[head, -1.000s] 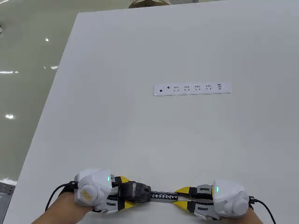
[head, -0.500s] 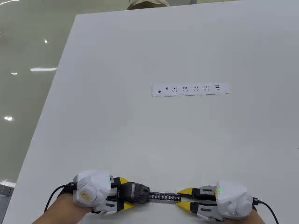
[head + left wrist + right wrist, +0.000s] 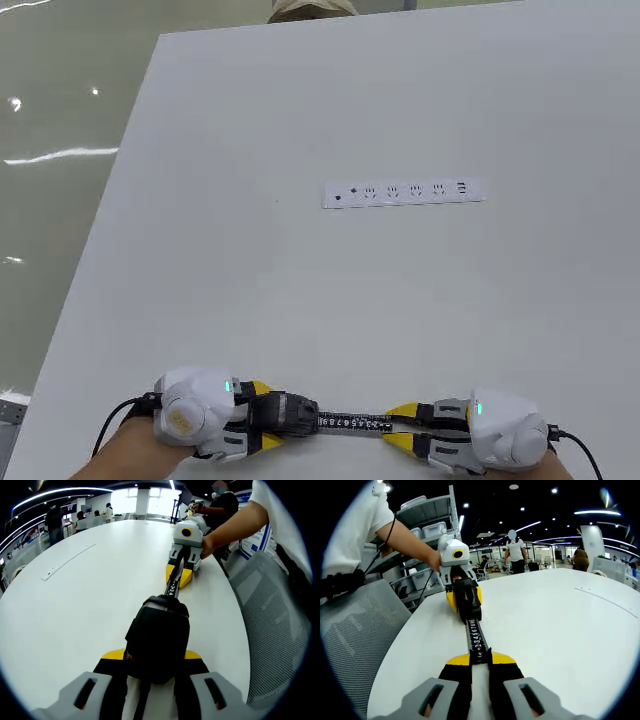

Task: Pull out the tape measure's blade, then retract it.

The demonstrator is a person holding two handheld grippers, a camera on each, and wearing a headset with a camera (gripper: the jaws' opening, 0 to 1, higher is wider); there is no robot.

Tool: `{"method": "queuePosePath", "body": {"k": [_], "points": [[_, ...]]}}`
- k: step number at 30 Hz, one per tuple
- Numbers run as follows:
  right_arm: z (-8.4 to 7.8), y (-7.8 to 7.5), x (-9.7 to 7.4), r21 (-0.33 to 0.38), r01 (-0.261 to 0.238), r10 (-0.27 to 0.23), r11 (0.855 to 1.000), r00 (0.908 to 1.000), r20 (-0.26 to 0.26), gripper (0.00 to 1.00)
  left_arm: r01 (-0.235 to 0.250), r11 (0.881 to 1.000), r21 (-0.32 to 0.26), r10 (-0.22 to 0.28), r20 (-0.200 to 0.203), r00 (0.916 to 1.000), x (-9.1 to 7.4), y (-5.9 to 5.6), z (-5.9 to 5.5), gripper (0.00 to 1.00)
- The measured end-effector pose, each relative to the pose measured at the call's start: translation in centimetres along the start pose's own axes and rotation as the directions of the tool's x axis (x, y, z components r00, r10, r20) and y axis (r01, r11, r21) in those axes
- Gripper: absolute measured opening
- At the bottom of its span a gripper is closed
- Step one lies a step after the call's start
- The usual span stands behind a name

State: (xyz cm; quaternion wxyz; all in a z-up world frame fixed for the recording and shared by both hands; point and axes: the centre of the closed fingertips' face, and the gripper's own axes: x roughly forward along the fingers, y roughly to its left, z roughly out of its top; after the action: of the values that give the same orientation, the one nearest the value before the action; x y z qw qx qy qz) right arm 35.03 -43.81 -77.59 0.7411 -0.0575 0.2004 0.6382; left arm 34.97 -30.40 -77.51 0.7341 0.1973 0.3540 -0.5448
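right hand-held gripper (image 3: 392, 424) moved rightward | blade (image 3: 352, 422) longer | tape measure (image 3: 285, 412) axis left-right

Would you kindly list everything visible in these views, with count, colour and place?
table: one, white, under all the work
power strip: one, white, flat mid-table, apart from the tongs
tape measure: one, black case, near edge
blade: one, black with white numerals, drawn from the case to the right tongs
mesh chair: one, grey, by the near edge
shelving: one unit, grey, pale bins
bystanders: several, far across the room
left tongs: one, yellow-tipped, shut on the tape measure
right tongs: one, yellow-tipped, shut on the blade
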Motion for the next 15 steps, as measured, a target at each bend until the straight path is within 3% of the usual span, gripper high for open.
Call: {"method": "queuePosePath", "body": {"k": [15], "points": [[-0.5,-0.4,-1.2,0.018,0.013,-0.013,1.0,0.9999,0.002,0.1,0.001,1.0,-0.003,-0.001,0.001,1.0,0.0,0.0,-0.1,0.32]]}}
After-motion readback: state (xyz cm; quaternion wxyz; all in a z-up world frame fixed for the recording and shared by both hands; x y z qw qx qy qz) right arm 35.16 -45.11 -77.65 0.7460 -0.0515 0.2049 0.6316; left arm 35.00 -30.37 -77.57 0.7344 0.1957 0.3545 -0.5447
